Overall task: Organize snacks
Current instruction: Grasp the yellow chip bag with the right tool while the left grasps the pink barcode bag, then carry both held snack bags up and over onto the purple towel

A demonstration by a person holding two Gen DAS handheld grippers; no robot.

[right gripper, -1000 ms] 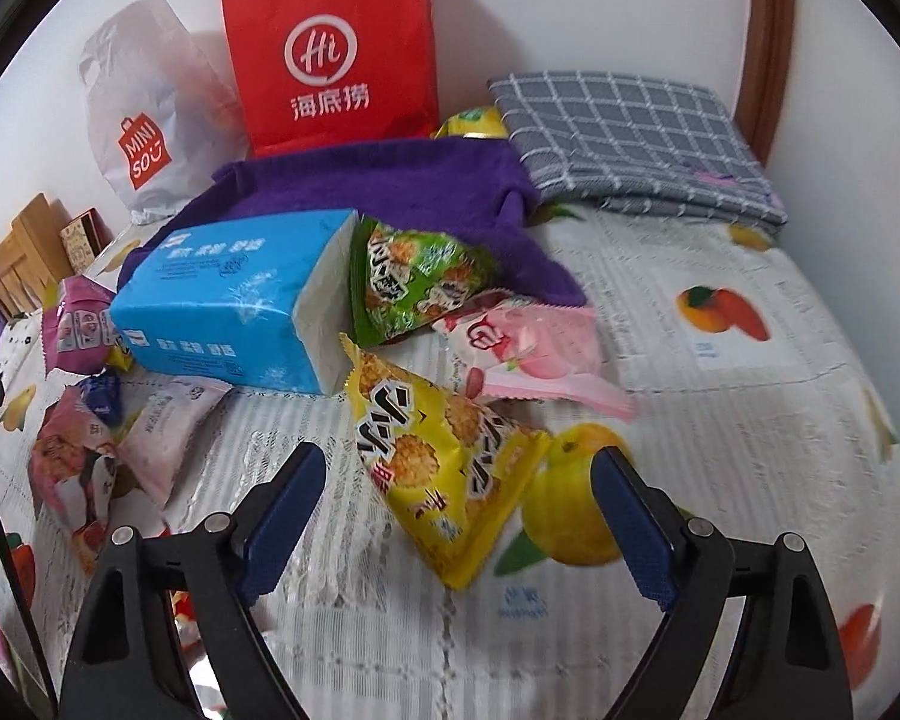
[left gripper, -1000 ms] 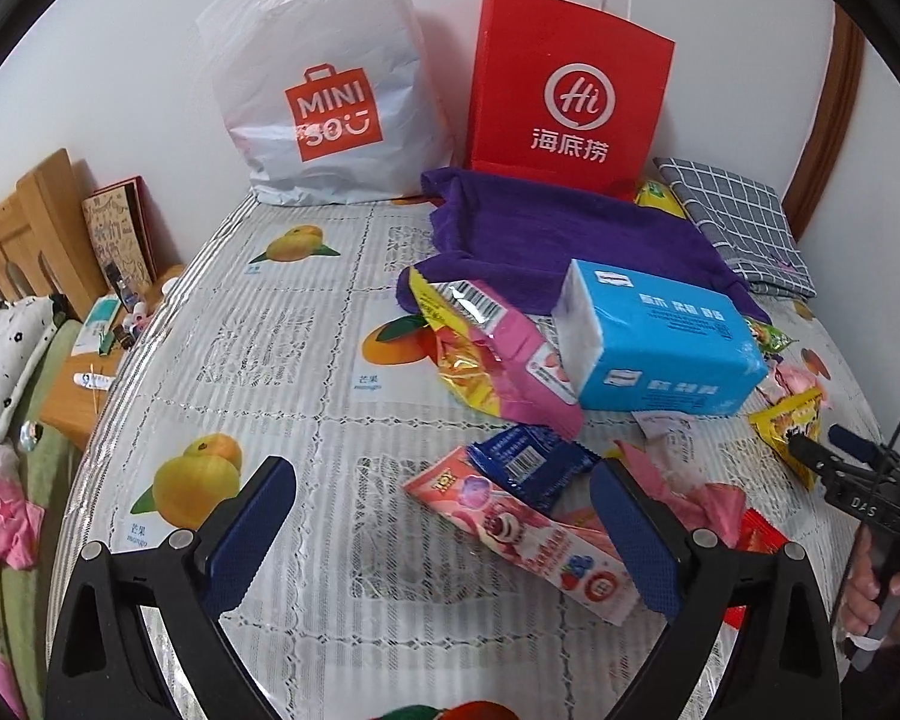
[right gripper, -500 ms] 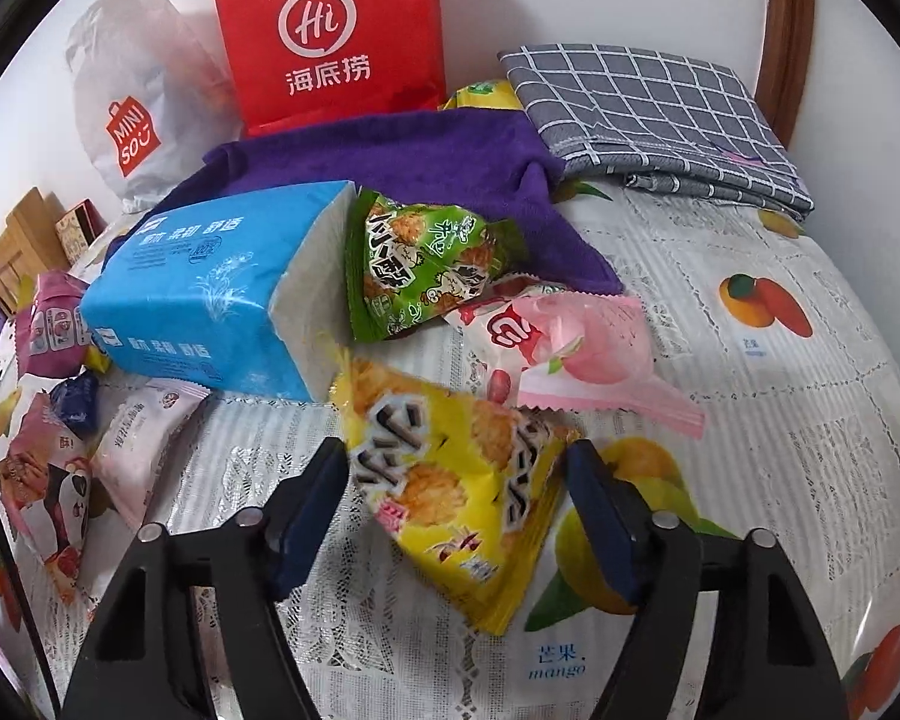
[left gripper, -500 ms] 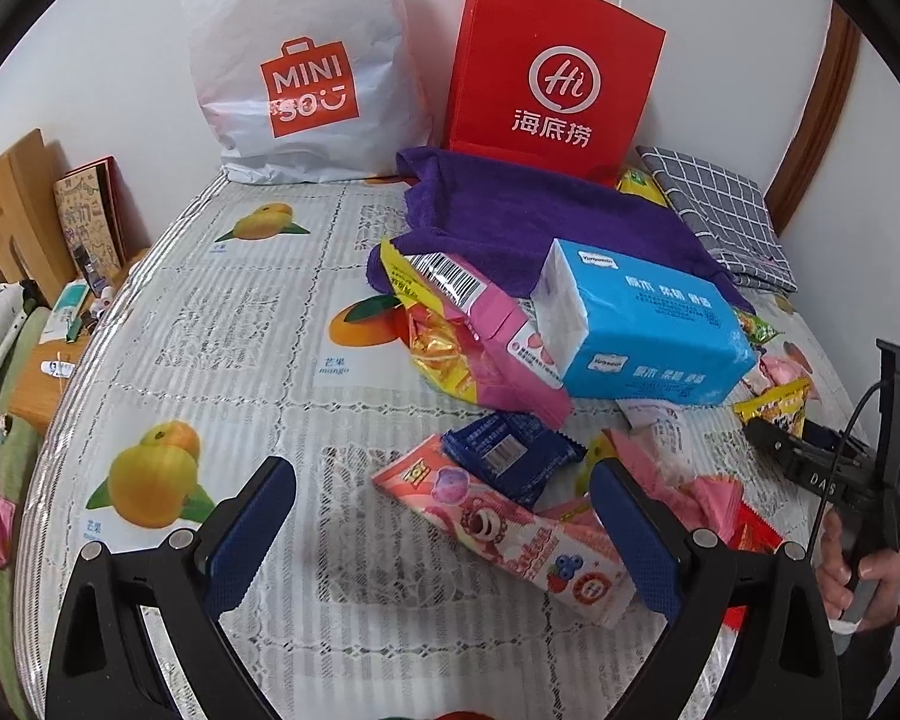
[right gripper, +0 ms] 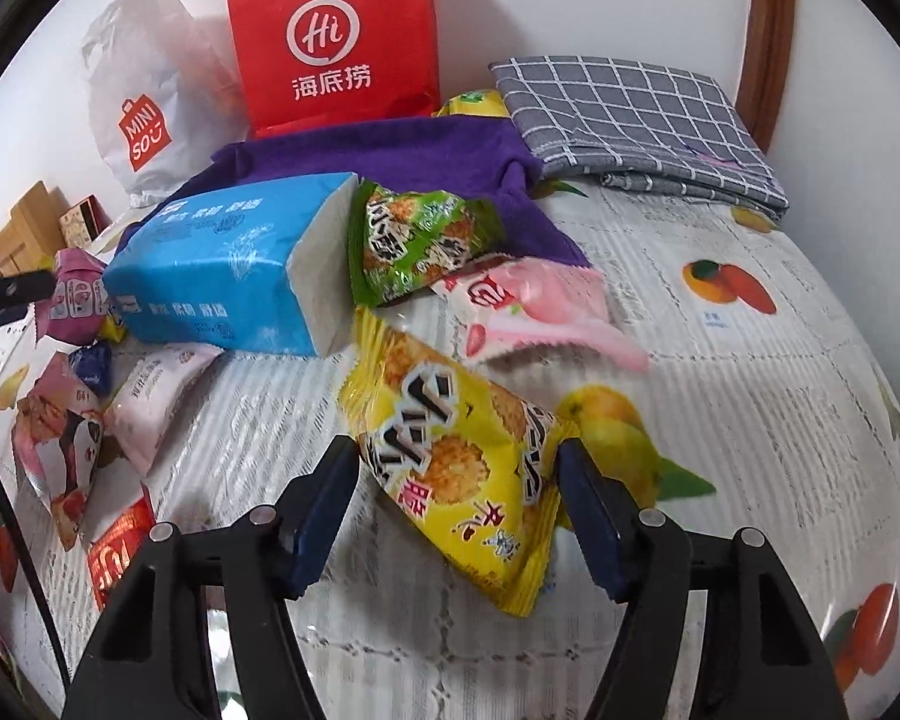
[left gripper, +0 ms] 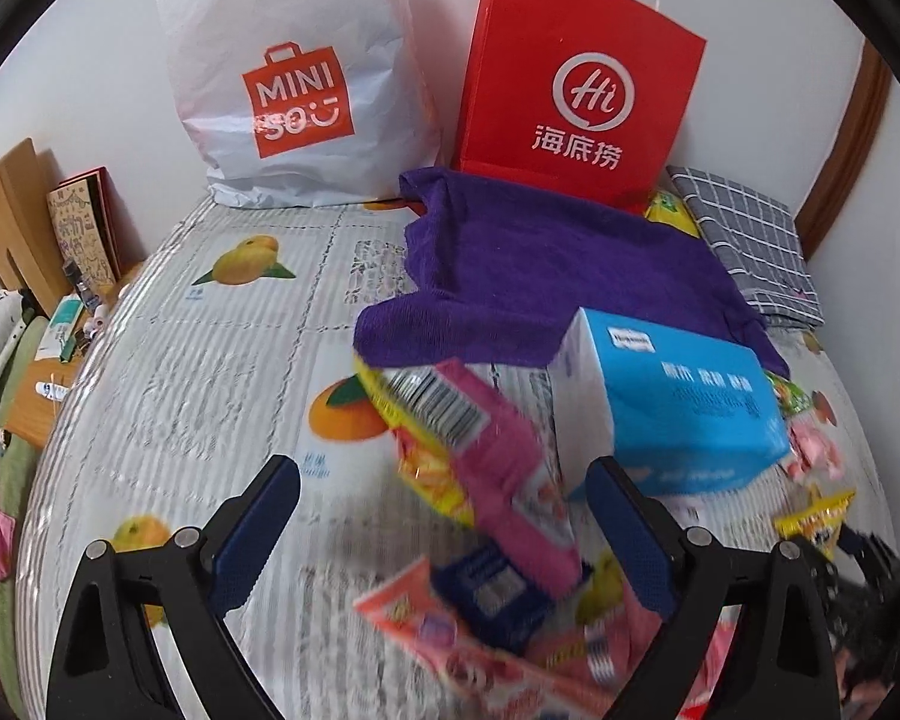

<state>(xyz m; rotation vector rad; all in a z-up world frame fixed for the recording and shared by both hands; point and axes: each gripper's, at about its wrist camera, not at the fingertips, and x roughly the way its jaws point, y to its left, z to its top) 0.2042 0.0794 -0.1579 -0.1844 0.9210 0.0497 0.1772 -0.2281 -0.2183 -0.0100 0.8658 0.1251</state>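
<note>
Snack packets lie scattered on a fruit-print tablecloth (left gripper: 222, 360). In the right wrist view my right gripper (right gripper: 459, 510) is closing around a yellow cracker packet (right gripper: 456, 450); both pads are at its sides, and the packet still lies on the cloth. A green packet (right gripper: 420, 243) and a pink packet (right gripper: 534, 306) lie just beyond. In the left wrist view my left gripper (left gripper: 444, 534) is open and empty, above a pink-and-yellow packet (left gripper: 480, 450), a dark blue packet (left gripper: 492, 588) and a long red packet (left gripper: 450, 630).
A blue tissue pack (left gripper: 672, 408) sits mid-table in front of a purple towel (left gripper: 540, 264). A red paper bag (left gripper: 576, 78) and a white Miniso bag (left gripper: 294, 78) stand against the back wall. A grey checked cloth (right gripper: 630, 120) lies at the back right.
My right gripper has moved forward and narrowed around the yellow cracker packet. My left gripper has moved forward towards the pink-and-yellow packet, still open.
</note>
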